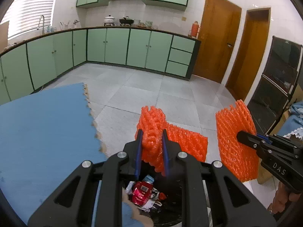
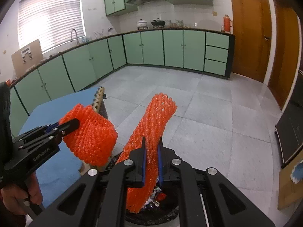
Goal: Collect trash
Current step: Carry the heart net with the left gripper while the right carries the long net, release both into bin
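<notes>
My left gripper (image 1: 152, 135) is shut on a bunched orange foam net (image 1: 151, 121), part of which spreads out to the right. That gripper (image 2: 74, 123) and its net (image 2: 90, 138) also show at the left of the right wrist view, held by a hand. My right gripper (image 2: 152, 140) is shut on a second orange foam net (image 2: 157, 117), a long sleeve standing up and hanging down. In the left wrist view this gripper (image 1: 244, 138) and its net (image 1: 234, 138) are at the right. A black trash bin (image 1: 170, 215) lies right under both, holding a red packet (image 1: 141, 191) and wrappers.
A blue foam mat (image 1: 43, 132) with a toothed edge covers the surface to the left of the bin (image 2: 151, 218). Grey tiled floor (image 2: 208, 113) stretches ahead to green cabinets (image 1: 117, 45). Wooden doors (image 1: 215, 37) and a dark cabinet (image 1: 278, 87) stand at the right.
</notes>
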